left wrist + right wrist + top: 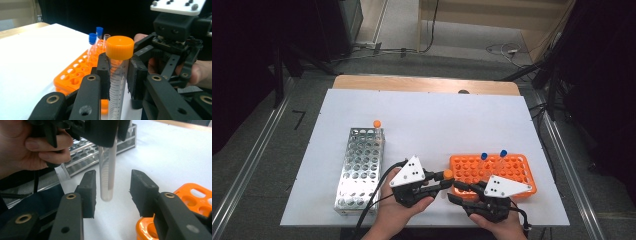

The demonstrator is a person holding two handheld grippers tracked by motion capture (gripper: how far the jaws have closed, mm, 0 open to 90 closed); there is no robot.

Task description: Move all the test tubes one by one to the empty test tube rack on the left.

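The tube [117,82] is a clear plastic centrifuge tube with printed graduation marks down its side and a wide, flat-topped orange screw cap; its lower end is rounded. In the high view it sits low in the frame, just right of centre, with its orange cap [448,174] showing between the two grippers and just left of the orange rack [517,165].

The left gripper [119,75] has its jaws closed on the tube, the two black pads pressing its sides just under the cap. In the right gripper view the same tube [107,180] hangs down from the upper middle of the frame, its rounded tip between the right gripper [112,192] jaws. Those jaws stand part-way open, with a clear gap on each side of the tube, so the pads do not press on it.

The tube's long axis runs up and down in both gripper views, cap at the top and rounded end pointing down toward the white bench [437,120], its tip clear of the surface.

The orange rack carries two blue-capped tubes [493,157] upright. The metal rack [359,167] lies at the left of the bench with one orange-capped tube [377,125] at its far end.
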